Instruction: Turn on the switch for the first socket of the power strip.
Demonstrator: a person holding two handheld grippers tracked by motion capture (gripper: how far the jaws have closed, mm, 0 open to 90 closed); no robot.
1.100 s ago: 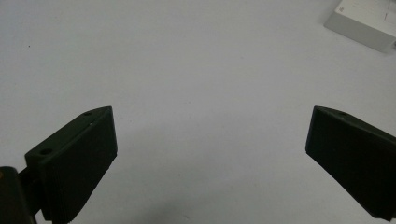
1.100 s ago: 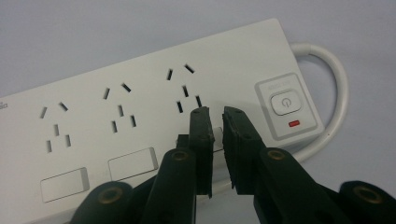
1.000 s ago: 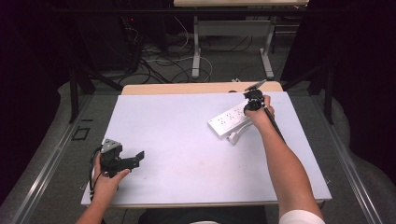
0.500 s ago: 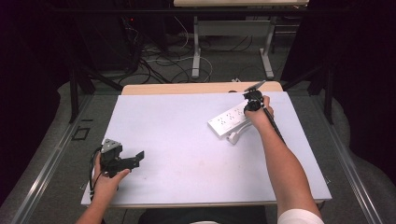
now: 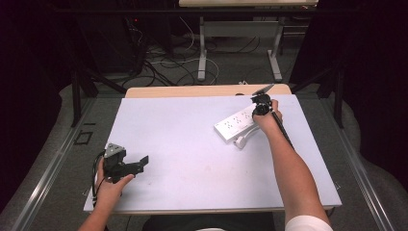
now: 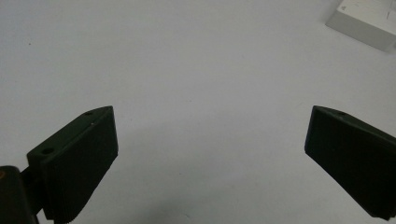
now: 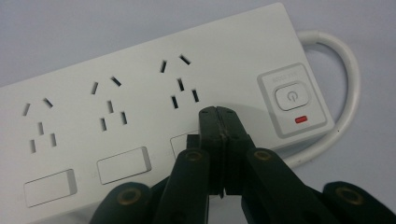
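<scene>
At the near left of the white surface (image 5: 192, 144), the left tool (image 5: 140, 162) rests low in the person's left hand (image 5: 109, 185), its jaws pointing toward the middle of the surface. In the left gripper view those two black jaws stand wide apart with bare surface between them, and a corner of the white strip (image 6: 366, 21) shows at the top right, well apart from them. A black cable (image 5: 97, 171) loops beside the left hand. Toward the far right of the surface lies the strip (image 5: 235, 124), a white power strip set at a slant, with its white cord (image 5: 242, 141) curled just beside its near edge. The right hand (image 5: 267, 120) holds the right tool (image 5: 256, 107) over the far end of the strip, the forearm reaching in from the bottom right. In the right gripper view the right tool (image 7: 219, 112) has its jaws pressed together with nothing between them; they have just been closing. Their joined tips sit on or just above the top face of the strip (image 7: 140, 84), below the socket nearest the power button (image 7: 291, 97); whether they touch the plastic cannot be told. A small red light (image 7: 300, 120) shows under the button. Three rocker switches (image 7: 123, 164) line the strip's near edge, the nearest one partly hidden behind the jaws.
</scene>
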